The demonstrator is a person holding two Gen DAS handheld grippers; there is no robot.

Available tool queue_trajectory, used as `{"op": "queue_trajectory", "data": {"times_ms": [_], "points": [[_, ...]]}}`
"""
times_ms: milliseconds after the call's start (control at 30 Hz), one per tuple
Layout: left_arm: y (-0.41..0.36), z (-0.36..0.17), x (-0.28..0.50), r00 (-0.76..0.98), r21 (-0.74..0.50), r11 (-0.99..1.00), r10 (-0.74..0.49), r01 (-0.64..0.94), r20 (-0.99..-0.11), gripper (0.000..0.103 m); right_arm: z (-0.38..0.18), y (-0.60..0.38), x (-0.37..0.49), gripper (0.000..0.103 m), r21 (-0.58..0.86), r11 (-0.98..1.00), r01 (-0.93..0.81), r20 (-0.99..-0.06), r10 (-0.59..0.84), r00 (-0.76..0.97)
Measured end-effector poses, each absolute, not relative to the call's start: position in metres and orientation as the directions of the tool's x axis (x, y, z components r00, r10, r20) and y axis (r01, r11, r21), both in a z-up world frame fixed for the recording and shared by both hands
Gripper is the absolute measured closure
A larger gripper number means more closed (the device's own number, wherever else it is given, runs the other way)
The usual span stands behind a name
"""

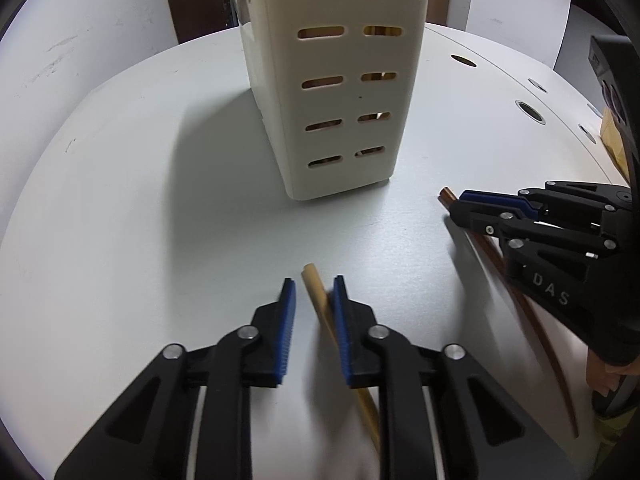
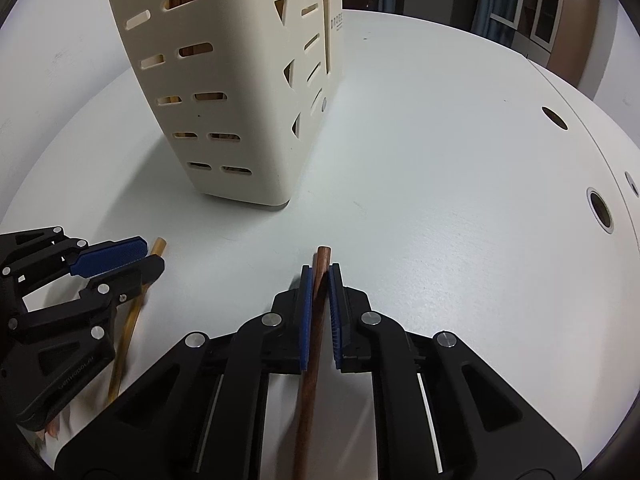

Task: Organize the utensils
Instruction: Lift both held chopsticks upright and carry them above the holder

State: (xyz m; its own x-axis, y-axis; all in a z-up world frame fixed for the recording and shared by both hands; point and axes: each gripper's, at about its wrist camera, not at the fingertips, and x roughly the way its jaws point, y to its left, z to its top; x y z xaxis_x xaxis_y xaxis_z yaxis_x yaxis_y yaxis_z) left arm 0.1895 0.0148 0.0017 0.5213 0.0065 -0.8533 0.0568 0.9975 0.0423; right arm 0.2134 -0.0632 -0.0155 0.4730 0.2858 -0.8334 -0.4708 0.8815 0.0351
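Left wrist view: the left hand-held gripper (image 1: 314, 286) has its pads around a pale stick (image 1: 316, 292), one pad touching, a gap at the other, so no firm grip. Right hand-held gripper (image 2: 320, 270) is clamped on a dark stick (image 2: 318, 280) just above the counter (image 2: 440, 200). Holder (image 2: 224, 92) stands ahead, some wooden pieces already showing through its slots. Both sticks are yet to go in, I'd say.

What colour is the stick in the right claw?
Dark reddish brown. The stick shows best in the right wrist view, pinched in the right claw.
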Motion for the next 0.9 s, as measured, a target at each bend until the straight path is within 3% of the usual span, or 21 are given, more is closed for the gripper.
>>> {"op": "queue_trajectory", "data": {"times_ms": [267, 533, 900], "points": [[0.005, -0.001, 0.195, 0.526, 0.087, 0.994, 0.042, 0.062, -0.849, 0.097, -0.014, -0.064, 0.211, 0.096, 0.055, 0.882, -0.469, -0.826, 0.303, 0.474], [0.011, 0.013, 0.190, 0.551, 0.080, 0.995, 0.037, 0.054, -0.834, 0.097, 0.009, -0.072, 0.203, 0.096, 0.086, 0.874, -0.478, -0.772, 0.361, 0.522], [0.009, 0.071, 0.179, 0.671, 0.040, 0.998, -0.002, 0.047, -0.741, 0.097, 0.047, -0.084, 0.190, 0.097, 0.121, 0.864, -0.488, -0.681, 0.430, 0.593]]}}
